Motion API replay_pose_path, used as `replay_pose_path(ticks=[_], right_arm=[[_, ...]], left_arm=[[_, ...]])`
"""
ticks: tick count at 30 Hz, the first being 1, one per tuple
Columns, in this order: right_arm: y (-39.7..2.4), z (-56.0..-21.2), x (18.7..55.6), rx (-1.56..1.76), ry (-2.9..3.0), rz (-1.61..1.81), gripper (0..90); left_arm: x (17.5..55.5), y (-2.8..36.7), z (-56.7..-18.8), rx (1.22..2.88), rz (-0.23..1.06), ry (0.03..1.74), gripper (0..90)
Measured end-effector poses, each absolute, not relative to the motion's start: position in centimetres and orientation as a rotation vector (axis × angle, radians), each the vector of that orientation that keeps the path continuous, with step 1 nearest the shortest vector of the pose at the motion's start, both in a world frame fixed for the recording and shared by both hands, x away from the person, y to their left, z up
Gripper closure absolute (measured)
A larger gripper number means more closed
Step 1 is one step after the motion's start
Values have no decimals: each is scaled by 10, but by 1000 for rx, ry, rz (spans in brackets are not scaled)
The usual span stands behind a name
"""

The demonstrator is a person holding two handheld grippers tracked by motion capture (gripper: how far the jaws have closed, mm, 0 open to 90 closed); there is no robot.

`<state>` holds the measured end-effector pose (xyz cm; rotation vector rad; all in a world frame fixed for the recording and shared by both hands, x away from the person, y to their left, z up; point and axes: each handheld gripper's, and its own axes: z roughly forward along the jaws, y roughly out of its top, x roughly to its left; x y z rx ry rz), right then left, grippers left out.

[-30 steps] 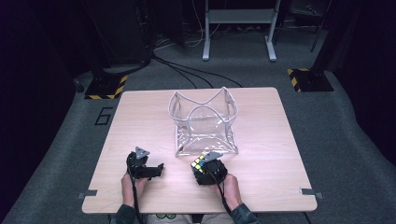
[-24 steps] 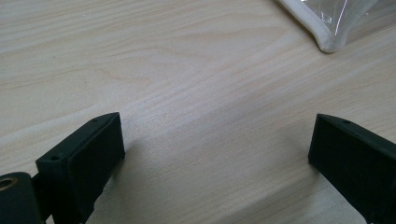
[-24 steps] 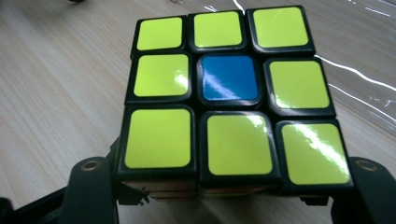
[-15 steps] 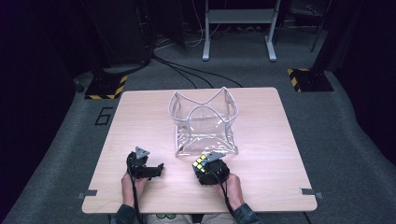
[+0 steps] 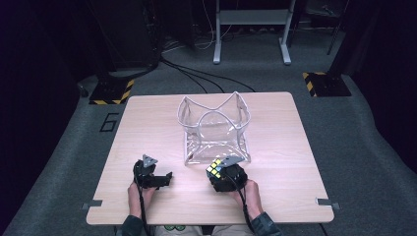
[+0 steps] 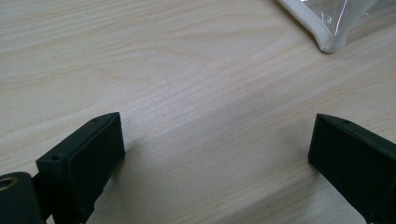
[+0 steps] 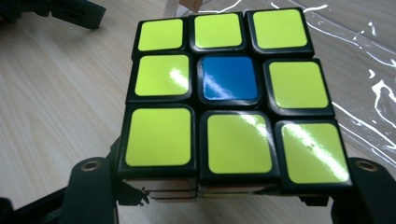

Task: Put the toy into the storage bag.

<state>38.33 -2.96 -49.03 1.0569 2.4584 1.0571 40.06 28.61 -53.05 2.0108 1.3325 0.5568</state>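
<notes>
Dark floor and cables surround my pale wooden worktop (image 5: 147, 123), where a clear bag (image 5: 215, 129) with white trim stands open-topped at the middle. I have the cube (image 7: 229, 100) pinched in the right gripper (image 5: 222, 173), its jaws closed on two opposite sides; the face turned to that gripper's camera is yellow with one blue centre tile. From above, the cube (image 5: 214, 168) sits just off the bag's near right corner, on the side towards me, and looks lifted a little clear of the wood. The left gripper (image 5: 156, 179) rests low near the front edge, well apart from the bag, with its jaws spread wide over bare wood; just one trimmed corner of the bag (image 6: 332, 28) reaches into its view.

What matters next, I judge, is that the bag's mouth lies ahead of and above the cube. My right hand (image 5: 251, 194) is nearer, so the cube must rise over the near rim, then go forward and down inside.
</notes>
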Motion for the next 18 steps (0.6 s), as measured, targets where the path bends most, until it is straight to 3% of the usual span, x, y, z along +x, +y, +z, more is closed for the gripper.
replay_pose_path(ticks=[18], right_arm=[[-47, -462, 387, 1039, 2463, 1100, 335]], left_arm=[[401, 286, -531, 2008, 561, 1332, 33]])
